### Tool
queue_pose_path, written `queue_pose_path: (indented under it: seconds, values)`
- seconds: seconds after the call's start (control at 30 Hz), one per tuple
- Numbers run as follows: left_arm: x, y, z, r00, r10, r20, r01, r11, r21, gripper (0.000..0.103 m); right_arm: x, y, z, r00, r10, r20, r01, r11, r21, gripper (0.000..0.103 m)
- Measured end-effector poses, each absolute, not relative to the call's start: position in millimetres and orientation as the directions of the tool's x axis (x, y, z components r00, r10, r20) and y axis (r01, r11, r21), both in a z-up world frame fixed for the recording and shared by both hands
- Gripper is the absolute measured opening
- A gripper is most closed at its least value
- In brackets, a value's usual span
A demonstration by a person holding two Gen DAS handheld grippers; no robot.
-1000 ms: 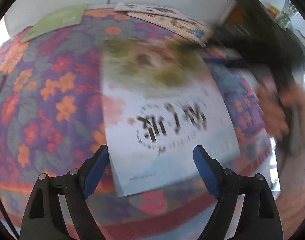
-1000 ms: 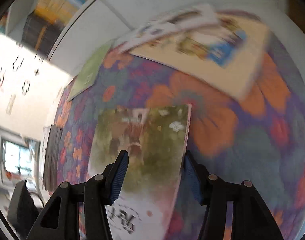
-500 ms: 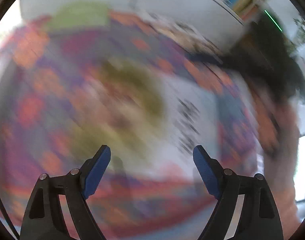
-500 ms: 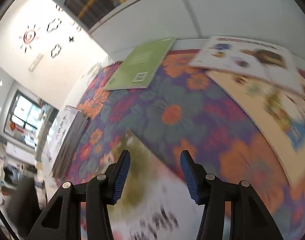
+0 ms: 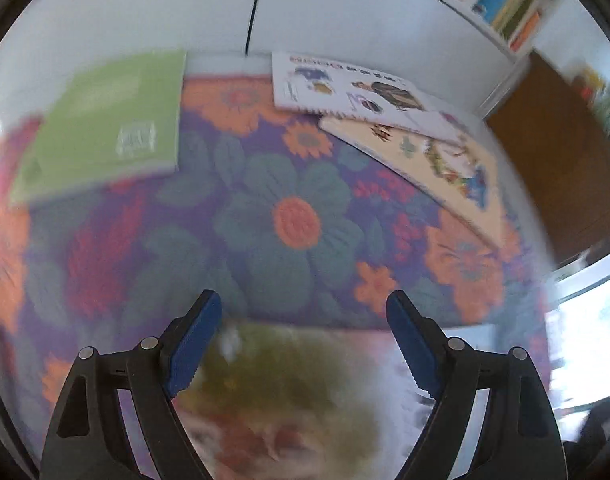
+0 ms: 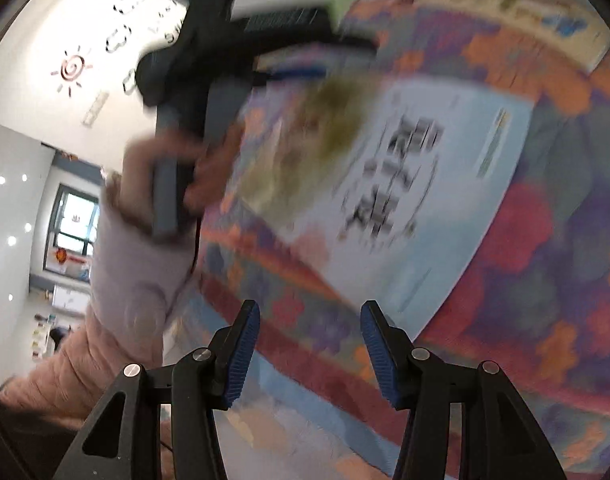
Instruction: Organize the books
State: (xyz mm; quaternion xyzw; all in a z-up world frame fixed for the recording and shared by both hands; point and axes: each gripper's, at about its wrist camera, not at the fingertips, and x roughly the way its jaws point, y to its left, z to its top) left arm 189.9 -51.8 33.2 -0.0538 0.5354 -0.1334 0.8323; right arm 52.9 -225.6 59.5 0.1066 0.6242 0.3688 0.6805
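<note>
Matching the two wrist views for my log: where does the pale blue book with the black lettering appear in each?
Left wrist: blue book at bottom centre, blurred, between the open left tool fingers.
Right wrist: centre, ahead of the right tool.
Shared landmark: floral tablecloth.

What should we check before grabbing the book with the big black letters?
1. Left hand-held gripper open: ok, pads spread wide.
2. Right hand-held gripper open: ok, nothing between its pads.
3. Book with the big black letters lying flat on the flowered cloth: ok; its top edge sits just below the left fingers.
4. Is either gripper touching that book: cannot tell, the pictures are blurred.
5. Other books out of the way: ok; the green book, white picture book and cream picture book lie at the far edge.
6. Grippers apart from each other: cannot tell.
</note>
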Motion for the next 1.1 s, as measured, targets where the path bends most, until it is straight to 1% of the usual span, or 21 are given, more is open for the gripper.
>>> queue_pose_path:
  seconds: [0.03,0.1,0.17,0.27,0.3,0.4,0.47,0.57,0.7,0.73,0.83,0.9,1.0,1.03,1.1]
  values:
    - [192.6,-51.0,31.3,0.387,-0.266,-0.883,0.172,0.962,-0.214,0.083,52.8,-222.9,56.4,-0.06,0.636,-0.77,-0.371,0.702,0.609,0.051]
    - [196.3,-48.4,23.6,0.362,-0.282,-0.889,0.182,0.956,-0.229,0.083,57.5,-224.2,55.5,-0.07,0.651,-0.756,-0.35,0.693,0.63,0.051]
    - [194.4,-44.9,26.1,0.376,-0.289,-0.88,0.191,0.954,-0.232,0.083,62.9,-231.6,55.5,-0.089,0.667,-0.74,-0.308,0.688,0.657,0.051]
    - [193.7,-43.9,28.5,0.376,-0.358,-0.855,0.216,0.931,-0.294,0.083,60.3,-232.2,57.7,-0.107,0.651,-0.752,-0.339,0.687,0.643,0.051]
    - [193.6,-46.3,25.9,0.354,-0.365,-0.861,0.232,0.926,-0.297,0.083,58.6,-230.2,57.4,-0.105,0.646,-0.756,-0.338,0.692,0.638,0.051]
    - [183.9,-60.0,26.3,0.306,-0.287,-0.907,0.305,0.933,-0.192,0.086,66.5,-237.5,52.4,-0.105,0.668,-0.736,-0.272,0.693,0.668,0.048]
    - [174.0,-59.5,27.6,0.269,-0.254,-0.929,0.298,0.939,-0.17,0.086,73.3,-252.2,53.9,-0.06,0.65,-0.758,-0.252,0.725,0.642,0.046]
    - [152.2,-46.4,30.5,0.242,-0.298,-0.923,0.286,0.931,-0.226,0.086,96.4,-271.2,63.7,0.076,0.549,-0.832,-0.261,0.817,0.515,0.046]
    - [98.8,-21.7,32.4,0.248,-0.335,-0.909,0.246,0.929,-0.275,0.086,140.3,-279.3,61.8,0.125,0.54,-0.832,-0.235,0.831,0.504,0.047]
    - [86.1,-18.0,33.8,0.248,-0.351,-0.903,0.243,0.925,-0.292,0.086,154.6,-273.7,62.3,0.135,0.539,-0.831,-0.247,0.831,0.499,0.049]
    - [54.0,-7.2,35.9,0.244,-0.419,-0.874,0.217,0.902,-0.372,0.086,179.8,-254.0,62.9,0.167,0.518,-0.839,-0.292,0.839,0.459,0.049]
    - [43.4,2.4,35.7,0.263,-0.466,-0.845,0.187,0.884,-0.43,0.086,188.1,-246.7,60.9,0.176,0.537,-0.825,-0.275,0.831,0.483,0.049]
    - [45.3,17.0,32.5,0.285,-0.541,-0.791,0.124,0.839,-0.529,0.086,171.1,-260.2,54.7,0.148,0.585,-0.798,-0.242,0.804,0.544,0.049]
    - [45.4,18.5,32.4,0.292,-0.551,-0.782,0.114,0.832,-0.543,0.086,157.9,-266.5,52.8,0.115,0.607,-0.786,-0.23,0.786,0.574,0.049]
    - [49.1,25.5,30.9,0.329,-0.555,-0.764,0.097,0.824,-0.558,0.082,134.9,-275.9,52.8,0.084,0.626,-0.775,-0.222,0.77,0.598,0.049]
